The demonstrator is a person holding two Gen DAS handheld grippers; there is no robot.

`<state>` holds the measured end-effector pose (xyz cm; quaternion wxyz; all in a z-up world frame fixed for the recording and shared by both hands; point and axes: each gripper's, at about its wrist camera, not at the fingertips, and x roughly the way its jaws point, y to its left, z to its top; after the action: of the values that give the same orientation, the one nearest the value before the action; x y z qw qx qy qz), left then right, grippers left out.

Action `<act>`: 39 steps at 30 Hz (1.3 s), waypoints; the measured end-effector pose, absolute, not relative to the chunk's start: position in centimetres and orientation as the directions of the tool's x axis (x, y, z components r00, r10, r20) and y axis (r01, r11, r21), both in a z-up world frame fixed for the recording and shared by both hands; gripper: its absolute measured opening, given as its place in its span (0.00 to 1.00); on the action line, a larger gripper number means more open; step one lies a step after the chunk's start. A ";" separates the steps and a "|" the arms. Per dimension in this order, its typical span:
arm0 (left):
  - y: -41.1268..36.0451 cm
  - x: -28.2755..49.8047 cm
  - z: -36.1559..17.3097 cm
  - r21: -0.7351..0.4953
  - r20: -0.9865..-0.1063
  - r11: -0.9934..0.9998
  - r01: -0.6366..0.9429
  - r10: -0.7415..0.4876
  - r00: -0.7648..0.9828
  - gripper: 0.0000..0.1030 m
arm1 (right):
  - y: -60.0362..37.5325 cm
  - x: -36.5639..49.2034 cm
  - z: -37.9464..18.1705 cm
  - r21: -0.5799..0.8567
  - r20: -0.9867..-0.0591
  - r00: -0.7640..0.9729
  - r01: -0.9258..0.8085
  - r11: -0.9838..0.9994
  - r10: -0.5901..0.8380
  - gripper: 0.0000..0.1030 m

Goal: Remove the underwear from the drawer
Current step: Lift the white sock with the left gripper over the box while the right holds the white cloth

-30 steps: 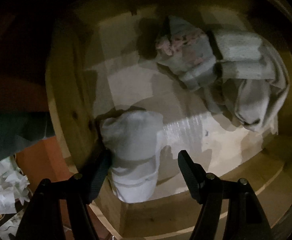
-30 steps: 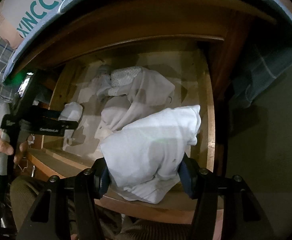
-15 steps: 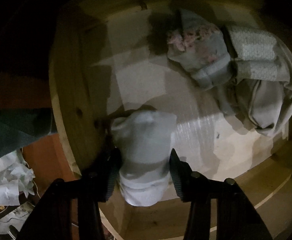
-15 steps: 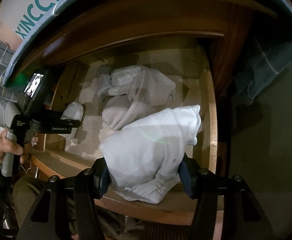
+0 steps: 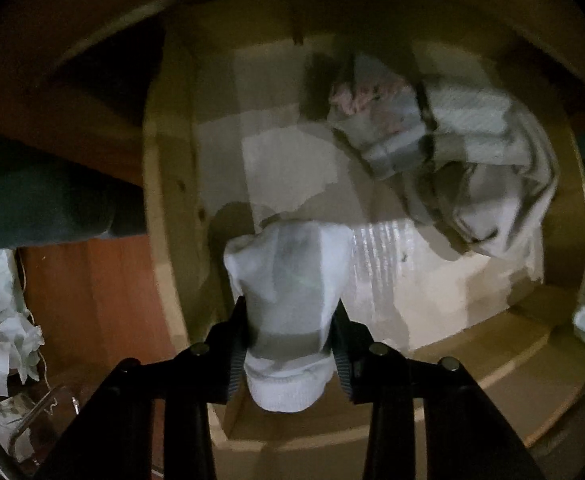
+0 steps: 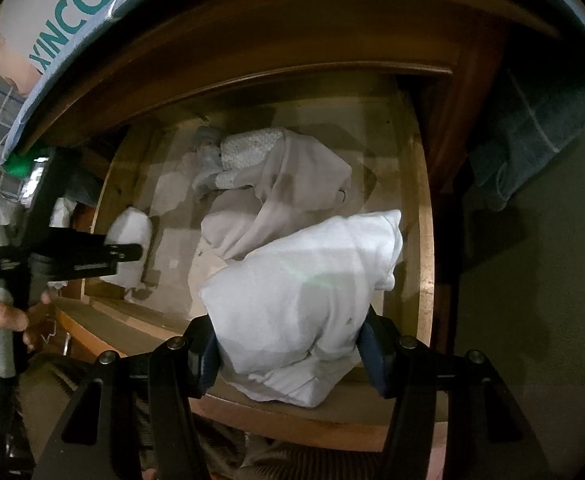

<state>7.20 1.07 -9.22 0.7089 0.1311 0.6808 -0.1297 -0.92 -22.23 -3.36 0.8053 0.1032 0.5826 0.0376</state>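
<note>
Fingers of the left gripper (image 5: 288,344), wide apart around the small white bundle (image 5: 290,292) a second earlier, had closed until both pads pressed its sides; that bundle, at the near left corner of the drawer (image 5: 164,184), was now pinched and judged ready to lift out; the right gripper (image 6: 288,356) had not changed, clamped on the large white garment (image 6: 308,292) near the drawer's front right, its lower folds hanging over the front edge between the fingers; a beige pile (image 6: 276,188) lay farther back, untouched.
</note>
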 end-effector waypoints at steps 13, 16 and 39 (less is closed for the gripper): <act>2.4 3.1 -2.9 0.085 -0.960 0.919 0.386 -0.029 0.279 0.37 | -22.2 -1.0 -4.1 0.180 -0.937 0.315 0.054 0.982 0.154 0.53; 3.1 2.3 -1.7 0.081 -0.947 0.924 0.374 -0.046 0.318 0.37 | -22.2 -0.9 -4.3 0.169 -0.939 0.311 0.050 0.984 0.146 0.53; 4.3 -2.2 13.3 0.062 -0.802 0.941 0.332 -0.151 0.577 0.37 | -22.1 -0.9 -4.4 0.138 -0.945 0.304 0.046 0.989 0.118 0.53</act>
<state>-2.25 4.32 13.28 0.8821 0.1030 0.4389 -0.1367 -0.93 -22.05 -4.36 0.8044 0.0694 0.5896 0.0222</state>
